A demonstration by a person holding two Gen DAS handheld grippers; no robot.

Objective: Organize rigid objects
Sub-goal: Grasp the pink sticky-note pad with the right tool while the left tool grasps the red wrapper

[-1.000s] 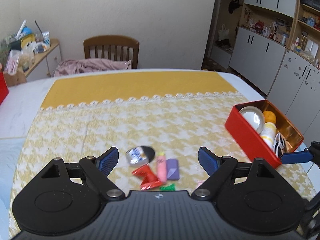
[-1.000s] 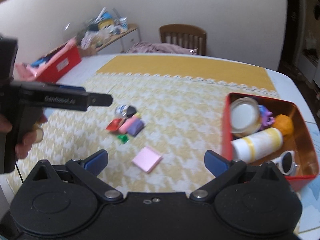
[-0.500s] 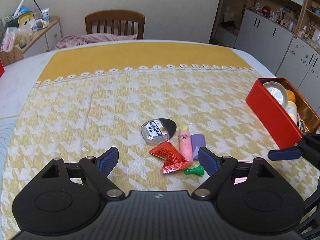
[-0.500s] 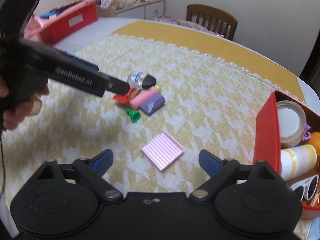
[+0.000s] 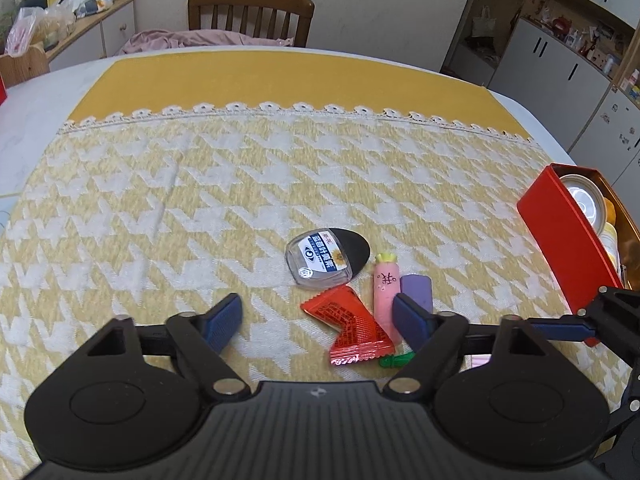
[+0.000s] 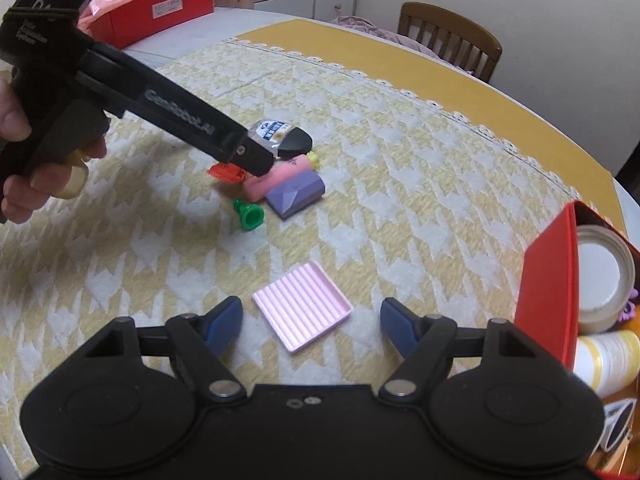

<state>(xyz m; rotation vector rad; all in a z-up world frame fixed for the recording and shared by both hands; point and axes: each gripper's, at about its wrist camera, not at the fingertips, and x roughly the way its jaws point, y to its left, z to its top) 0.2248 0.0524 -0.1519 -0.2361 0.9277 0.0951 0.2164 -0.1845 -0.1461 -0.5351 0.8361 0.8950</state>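
Along the right edge of the table [image 5: 36, 92] sits the red box [image 5: 560, 240], already holding a jar and bottle. Left gripper [image 5: 316, 316] hangs over a tight cluster near the cloth's front edge, fingers spread wide, empty; right gripper [image 6: 311, 320] hovers over the pink ribbed tray [image 6: 302, 306] between cluster and box, fingers likewise wide, empty. Risks, by my reading: the tray lies flat and thin, so fingertips may skate over it or snag the woven cloth; the clear-lidded case [image 5: 326, 258], red sachet [image 5: 348, 320], pink tube [image 5: 385, 292] and purple block [image 5: 418, 290] touch one another, so a closing grip may nudge neighbours; the green peg [image 6: 249, 214] could roll. Writing: "GenRobot.AI" on the left gripper's body; Chinese label on the case, unreadable; characters on the tube.
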